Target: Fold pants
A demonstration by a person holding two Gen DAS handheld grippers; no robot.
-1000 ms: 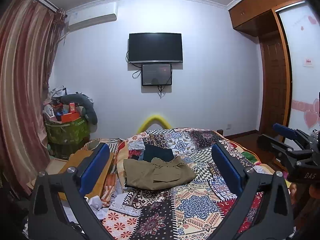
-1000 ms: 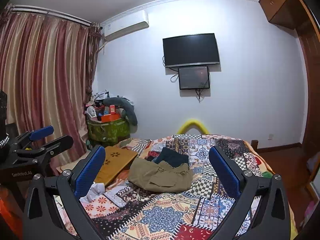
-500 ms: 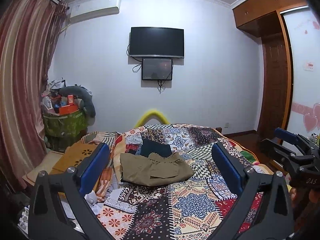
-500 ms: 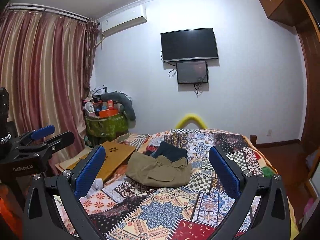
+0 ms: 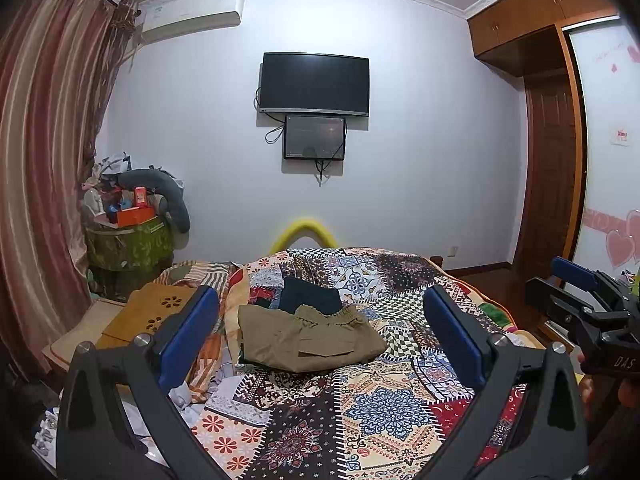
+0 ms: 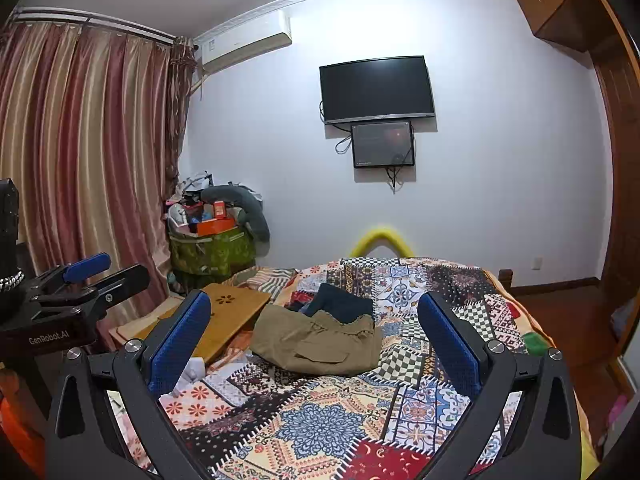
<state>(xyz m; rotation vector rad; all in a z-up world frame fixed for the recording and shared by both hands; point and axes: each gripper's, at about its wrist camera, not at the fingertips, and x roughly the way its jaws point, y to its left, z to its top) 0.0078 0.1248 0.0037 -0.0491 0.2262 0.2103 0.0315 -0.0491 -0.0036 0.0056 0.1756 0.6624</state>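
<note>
Just khaki pants (image 5: pixel 308 338) on bed, both grippers up & off them.

Lying rumpled mid-quilt (image 5: pixel 380 408), waistband touching dark folded garment (image 5: pixel 310 300) just behind; wooden lap tray (image 6: pixel 232 318) beside on curtain side, white cloth scraps (image 5: pixel 188 394) near bed edge. Left gripper (image 5: pixel 320 344) & right gripper (image 6: pixel 314 340) w/ jaws spread wide, holding nothing, well short of pants. TV (image 5: pixel 315 82) + small screen (image 5: pixel 315 137) on far wall, w/ cluttered green basket (image 6: pixel 212 254) in corner.

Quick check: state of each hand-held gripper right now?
Left hand-held gripper: open, holding nothing.
Right hand-held gripper: open, holding nothing; the pants lie untouched on the bed.
</note>
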